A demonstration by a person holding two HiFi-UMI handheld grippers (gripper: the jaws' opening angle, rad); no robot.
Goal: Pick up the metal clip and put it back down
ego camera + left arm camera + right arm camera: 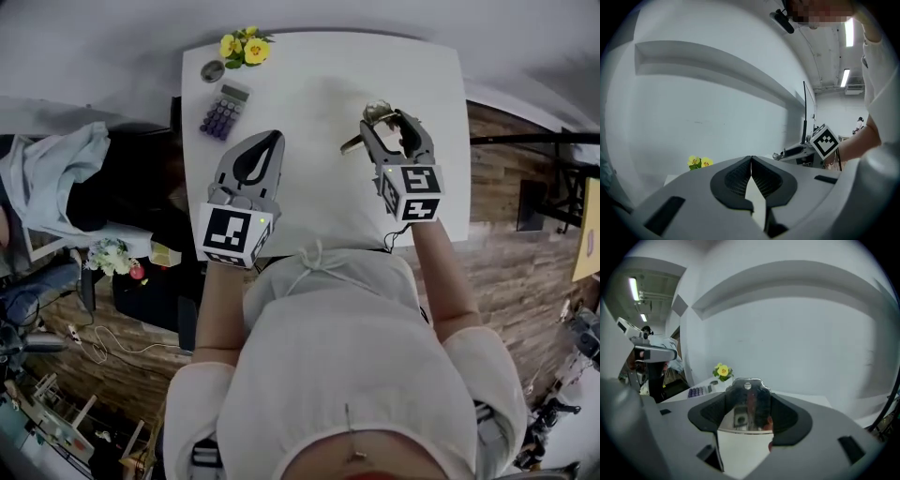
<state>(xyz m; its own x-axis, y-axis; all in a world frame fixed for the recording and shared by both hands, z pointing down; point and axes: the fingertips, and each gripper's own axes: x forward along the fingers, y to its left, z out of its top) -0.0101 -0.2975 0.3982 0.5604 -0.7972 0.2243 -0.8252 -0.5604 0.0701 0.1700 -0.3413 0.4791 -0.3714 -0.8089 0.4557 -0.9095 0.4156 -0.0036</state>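
Note:
The metal clip (748,404), shiny and wide, sits between the jaws of my right gripper (749,409), which is shut on it and holds it up in the air. In the head view the metal clip (373,123) juts from the right gripper (392,129) above the white table (309,169), right of centre. My left gripper (259,153) hangs over the table's left half with its jaws together and nothing in them; in its own view the left gripper (751,165) shows its pads meeting.
At the table's far left stand yellow flowers (243,47), a small round dish (213,70) and a purple-keyed calculator (224,110). A dark desk with cloth (56,183) lies left of the table. Wooden floor (525,272) runs on the right.

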